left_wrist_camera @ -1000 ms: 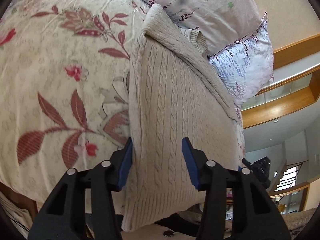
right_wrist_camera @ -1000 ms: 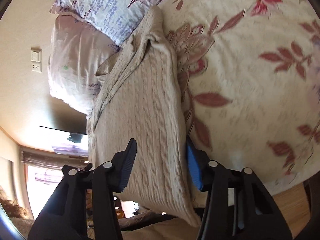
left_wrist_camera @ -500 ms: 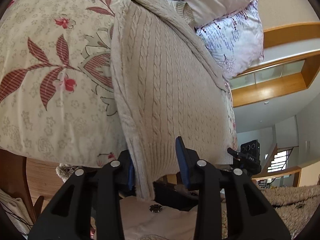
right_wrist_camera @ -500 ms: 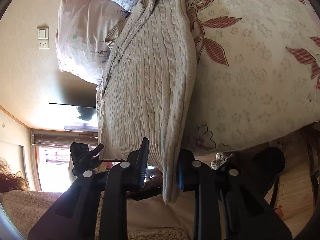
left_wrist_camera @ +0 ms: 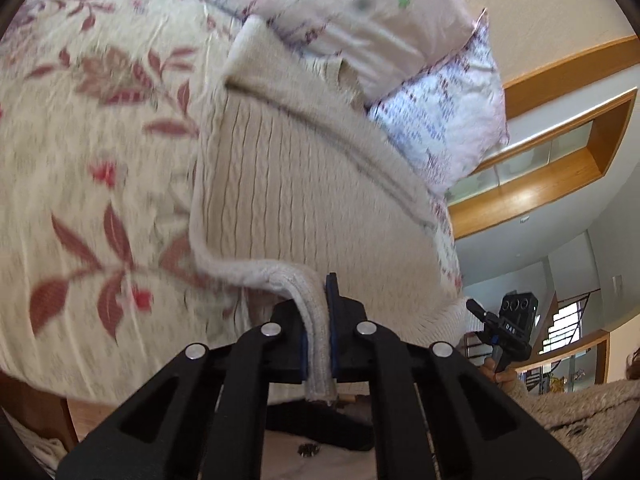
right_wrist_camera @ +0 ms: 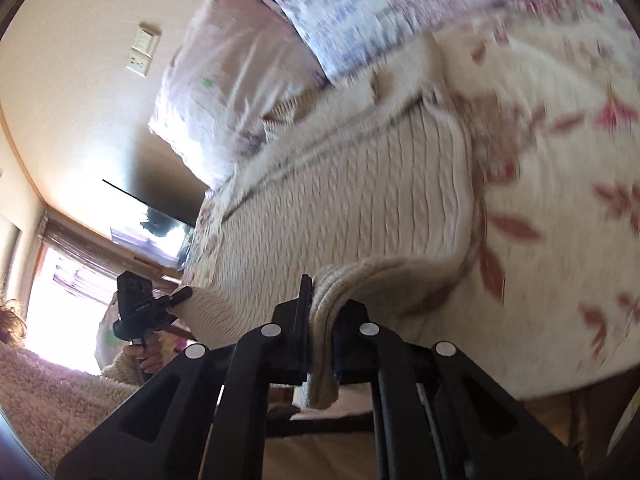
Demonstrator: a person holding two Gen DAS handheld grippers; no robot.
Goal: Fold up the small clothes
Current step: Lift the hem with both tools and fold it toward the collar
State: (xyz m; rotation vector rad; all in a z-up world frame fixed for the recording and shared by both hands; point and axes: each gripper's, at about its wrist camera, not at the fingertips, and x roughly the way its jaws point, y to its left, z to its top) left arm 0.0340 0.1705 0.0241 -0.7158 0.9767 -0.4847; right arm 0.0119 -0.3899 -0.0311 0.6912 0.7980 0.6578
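Sweater (left_wrist_camera: 304, 184): cream cable-knit, lying lengthwise on the floral bedspread (left_wrist_camera: 92, 168), collar end up against the pillows (left_wrist_camera: 384, 28); its near hem is raised off the bed at both corners.
Left gripper (left_wrist_camera: 318, 320): clamped on the hem's left corner; a doubled band of ribbing stands pinched between the blue pads.
Right gripper (right_wrist_camera: 322, 320): clamped on the other hem corner, ribbing bunched between the pads.
Step, as judged: hem about to be carried toward the collar for a fold in half.
Risk, slip: only the thick edge is caught; a quick pull could drag the knit out of one clamp.
Risk, skew: if one corner travels further than the other, the fold will likely land crooked.
Risk, drag: the folded-in sleeve (left_wrist_camera: 360, 148) across the body could shift and undo itself.
Risk, crowding: pillows touch the collar; the hem may land on them.
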